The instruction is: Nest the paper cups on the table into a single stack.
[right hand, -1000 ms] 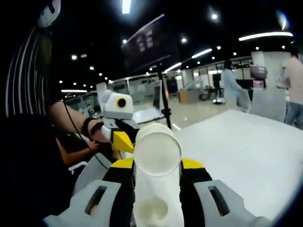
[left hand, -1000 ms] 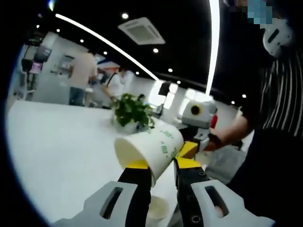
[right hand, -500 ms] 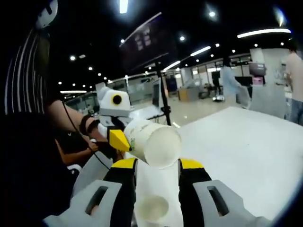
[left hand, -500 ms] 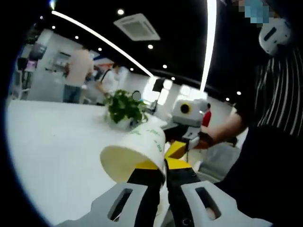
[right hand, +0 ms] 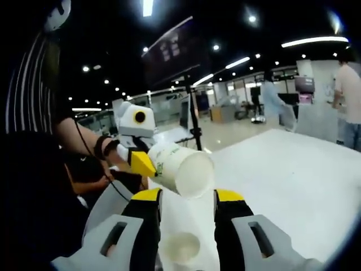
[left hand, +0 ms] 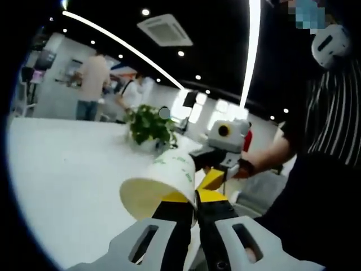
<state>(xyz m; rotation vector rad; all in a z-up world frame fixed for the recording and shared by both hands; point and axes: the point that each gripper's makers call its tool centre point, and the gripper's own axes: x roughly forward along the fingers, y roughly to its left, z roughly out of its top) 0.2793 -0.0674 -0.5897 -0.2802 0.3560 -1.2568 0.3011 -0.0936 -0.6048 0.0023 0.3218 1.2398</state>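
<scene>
The paper cup (left hand: 161,186) sits center frame, pinched by its rim in the left tool (left hand: 194,199), lying sideways over the white table (left hand: 67,169), while the right tool (right hand: 186,196) hangs wide open below it, another cup (right hand: 179,247) at bottom center.

green print on paper cup (left hand: 169,172), unreadable

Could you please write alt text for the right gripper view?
The left gripper holds a white paper cup on its side in the air, just beyond the right gripper's open yellow-tipped jaws. A second paper cup stands upright on the white table below, between those jaws.
</scene>
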